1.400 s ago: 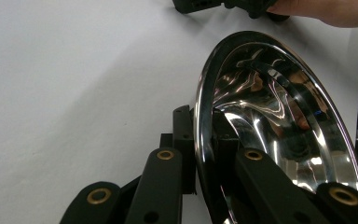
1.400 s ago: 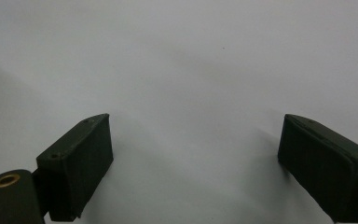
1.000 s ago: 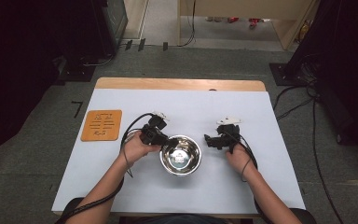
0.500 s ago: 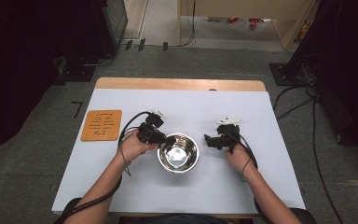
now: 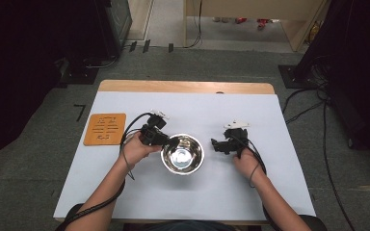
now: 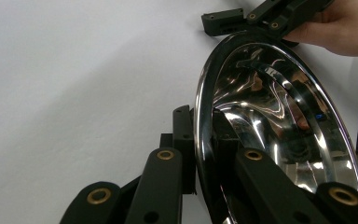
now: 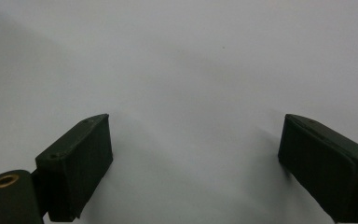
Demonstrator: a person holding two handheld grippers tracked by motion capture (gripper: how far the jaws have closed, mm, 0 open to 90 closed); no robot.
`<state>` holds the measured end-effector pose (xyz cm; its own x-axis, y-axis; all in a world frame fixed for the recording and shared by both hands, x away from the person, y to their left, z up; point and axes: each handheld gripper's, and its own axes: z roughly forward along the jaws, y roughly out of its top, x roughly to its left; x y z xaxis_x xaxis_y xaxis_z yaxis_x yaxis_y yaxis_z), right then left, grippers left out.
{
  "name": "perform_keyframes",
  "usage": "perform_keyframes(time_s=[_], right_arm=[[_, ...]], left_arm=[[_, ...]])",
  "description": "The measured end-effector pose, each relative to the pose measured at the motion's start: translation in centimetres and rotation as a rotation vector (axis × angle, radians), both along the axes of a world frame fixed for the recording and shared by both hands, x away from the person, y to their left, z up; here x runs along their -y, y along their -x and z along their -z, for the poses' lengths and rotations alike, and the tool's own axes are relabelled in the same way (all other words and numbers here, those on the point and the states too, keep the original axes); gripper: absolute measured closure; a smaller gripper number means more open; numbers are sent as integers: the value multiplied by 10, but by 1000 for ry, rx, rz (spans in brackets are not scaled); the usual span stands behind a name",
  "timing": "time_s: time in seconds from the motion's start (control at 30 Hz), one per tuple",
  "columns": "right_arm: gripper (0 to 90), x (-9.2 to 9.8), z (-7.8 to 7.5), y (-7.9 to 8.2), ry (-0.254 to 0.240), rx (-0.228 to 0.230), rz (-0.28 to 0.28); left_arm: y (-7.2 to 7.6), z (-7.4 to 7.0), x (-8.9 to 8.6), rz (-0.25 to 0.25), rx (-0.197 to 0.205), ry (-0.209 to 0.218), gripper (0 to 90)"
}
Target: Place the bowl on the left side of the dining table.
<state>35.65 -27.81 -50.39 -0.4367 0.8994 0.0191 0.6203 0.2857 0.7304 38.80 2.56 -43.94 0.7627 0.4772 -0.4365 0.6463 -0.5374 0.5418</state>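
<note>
Since a second ago, the bowl sits a little further left on the table, drawn along by the left gripper, while the right gripper looks unmoved.

Now the bowl sits near the middle of the white table, between the two hands. The left gripper's jaws are clamped on its rim, one jaw outside the wall and one inside, as the left gripper view shows. The right gripper's jaws stand wide apart over bare table, holding nothing, close to the bowl's right side but apart from it.

By the look of it, the bowl is polished steel: stiff, thin-walled, probably light, not fragile. Its mirror finish looks slippery, so a pinch on the rolled rim is likely the only sound hold; the curved wall would slide out of flat pads. A one-sided grip may let the bowl pivot or tip, and a second pinch on the opposite rim would steady a lift. An orange mat lies well to the left.
</note>
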Motion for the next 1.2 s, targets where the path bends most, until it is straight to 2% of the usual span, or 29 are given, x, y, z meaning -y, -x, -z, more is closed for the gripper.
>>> perform_keyframes(time_s=[0.4, 0.9, 1.2], right_arm=[[95, 0, 0, 0, -1, -1, 0], [95, 0, 0, 0, 2, 1, -1], [96, -1, 0, 1, 4, 4, 1]], left_arm=[[-7, -2, -13, -40, -12, -1, 855], [-16, -1, -31, -88, -5, -24, 854], [-15, -1, -36, -85, 2, -13, 854]])
